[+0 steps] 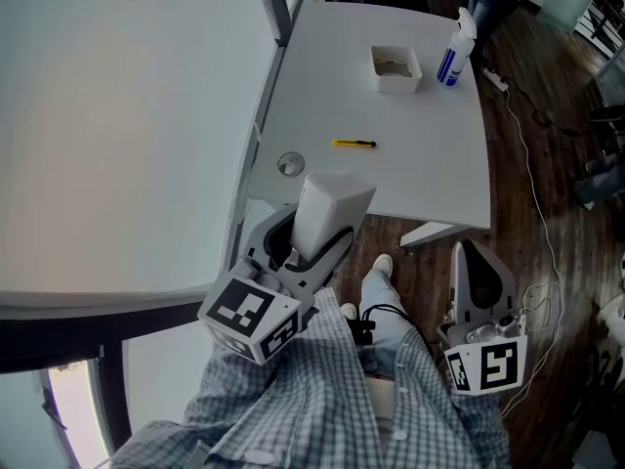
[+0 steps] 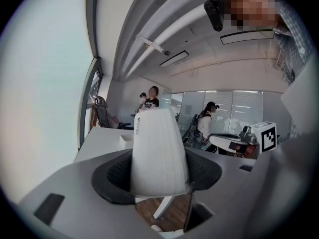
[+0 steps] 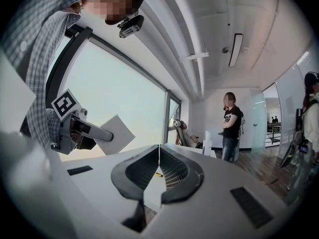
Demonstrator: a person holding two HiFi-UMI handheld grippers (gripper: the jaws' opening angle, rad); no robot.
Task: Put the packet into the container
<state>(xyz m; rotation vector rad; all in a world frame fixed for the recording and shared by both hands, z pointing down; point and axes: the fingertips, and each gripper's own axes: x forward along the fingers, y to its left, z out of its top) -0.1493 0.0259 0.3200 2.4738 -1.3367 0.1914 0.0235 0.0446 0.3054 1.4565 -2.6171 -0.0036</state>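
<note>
White packet (image 2: 158, 153) looks light, soft (crushable) | left gripper (image 1: 311, 245) jaws pinch its lower half | right gripper (image 3: 158, 169) jaws closed, empty

Smooth matt packet (image 1: 330, 208), wood-plank floor (image 1: 430, 274)

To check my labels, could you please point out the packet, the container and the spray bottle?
packet (image 1: 330, 206), head view, middle of its white face.
container (image 1: 398, 84), head view, its near wall.
spray bottle (image 1: 448, 66), head view, its blue body.
</note>
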